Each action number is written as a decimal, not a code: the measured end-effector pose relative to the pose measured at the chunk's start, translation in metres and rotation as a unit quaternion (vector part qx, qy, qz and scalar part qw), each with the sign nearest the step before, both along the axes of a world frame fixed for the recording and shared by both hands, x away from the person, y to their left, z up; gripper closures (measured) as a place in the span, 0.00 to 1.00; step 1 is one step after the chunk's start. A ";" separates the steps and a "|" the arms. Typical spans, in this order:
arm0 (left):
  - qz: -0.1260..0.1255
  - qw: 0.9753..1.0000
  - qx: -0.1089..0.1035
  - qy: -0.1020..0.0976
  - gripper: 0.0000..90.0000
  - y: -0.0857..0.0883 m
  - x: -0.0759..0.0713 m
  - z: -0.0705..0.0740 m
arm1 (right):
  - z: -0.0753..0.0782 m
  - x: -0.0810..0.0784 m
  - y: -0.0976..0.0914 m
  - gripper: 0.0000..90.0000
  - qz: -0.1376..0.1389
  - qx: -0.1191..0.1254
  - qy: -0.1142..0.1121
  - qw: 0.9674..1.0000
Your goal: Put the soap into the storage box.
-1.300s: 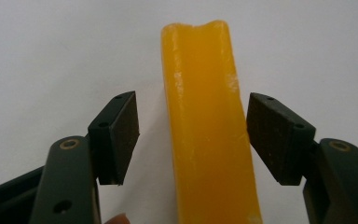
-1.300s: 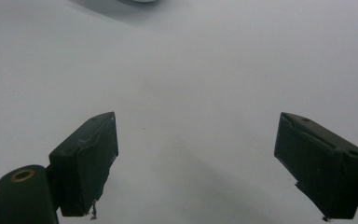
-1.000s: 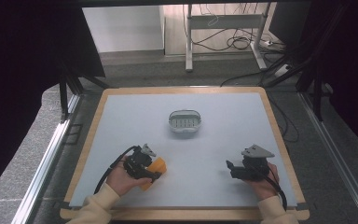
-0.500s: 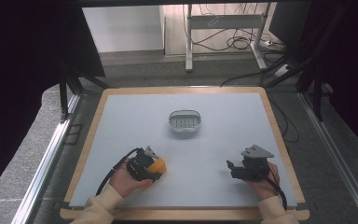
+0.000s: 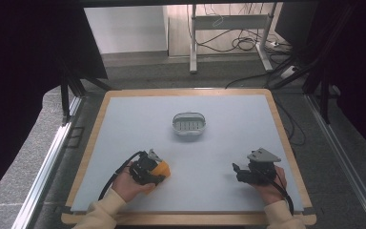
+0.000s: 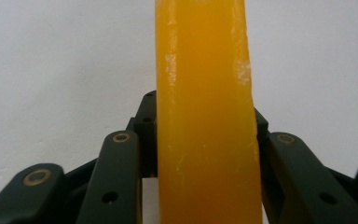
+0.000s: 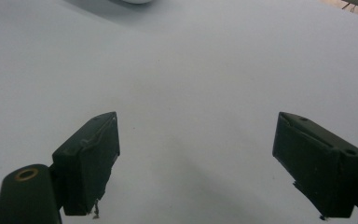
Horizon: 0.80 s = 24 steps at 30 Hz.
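Note:
An orange-yellow block [image 6: 204, 116] stands tall between the black jaws in the left gripper view, pressed on both sides. In the high view the same orange block [image 5: 162, 169] sits at the tip of my left gripper [image 5: 156, 171], low on the table's left front. My right gripper [image 5: 238, 172] rests at the right front, held by a hand; in the right gripper view its jaws [image 7: 196, 163] stand wide apart over bare table with nothing between them. A small white basket [image 5: 189, 124] with a wire handle stands at the table's middle, beyond both grippers.
The pale blue table top [image 5: 228, 143] has a wooden rim [image 5: 90, 143]. Past the far edge lie a grey floor, a metal desk frame [image 5: 228, 24] and loose cables. A metal rail [image 5: 47, 167] runs along the left side.
My left gripper with the orange block has shifted slightly back toward the person and turned a little. The right gripper has stayed in place.

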<state>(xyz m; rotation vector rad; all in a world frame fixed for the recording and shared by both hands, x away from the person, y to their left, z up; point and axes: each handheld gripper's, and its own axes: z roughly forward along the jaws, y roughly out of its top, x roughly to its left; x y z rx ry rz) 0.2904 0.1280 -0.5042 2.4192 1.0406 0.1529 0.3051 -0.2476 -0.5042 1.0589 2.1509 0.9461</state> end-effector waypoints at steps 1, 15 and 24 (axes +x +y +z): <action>0.001 1.000 -0.001 -0.001 0.69 0.000 0.000 0.000 | 0.000 0.000 0.000 0.17 0.000 -0.001 -0.001 1.000; -0.005 1.000 -0.010 -0.005 0.69 0.004 0.000 0.003 | 0.000 0.001 -0.002 0.17 -0.003 0.000 0.000 1.000; -0.011 1.000 -0.023 -0.010 0.69 0.004 0.003 0.013 | 0.001 0.001 -0.001 0.17 0.000 0.002 0.000 1.000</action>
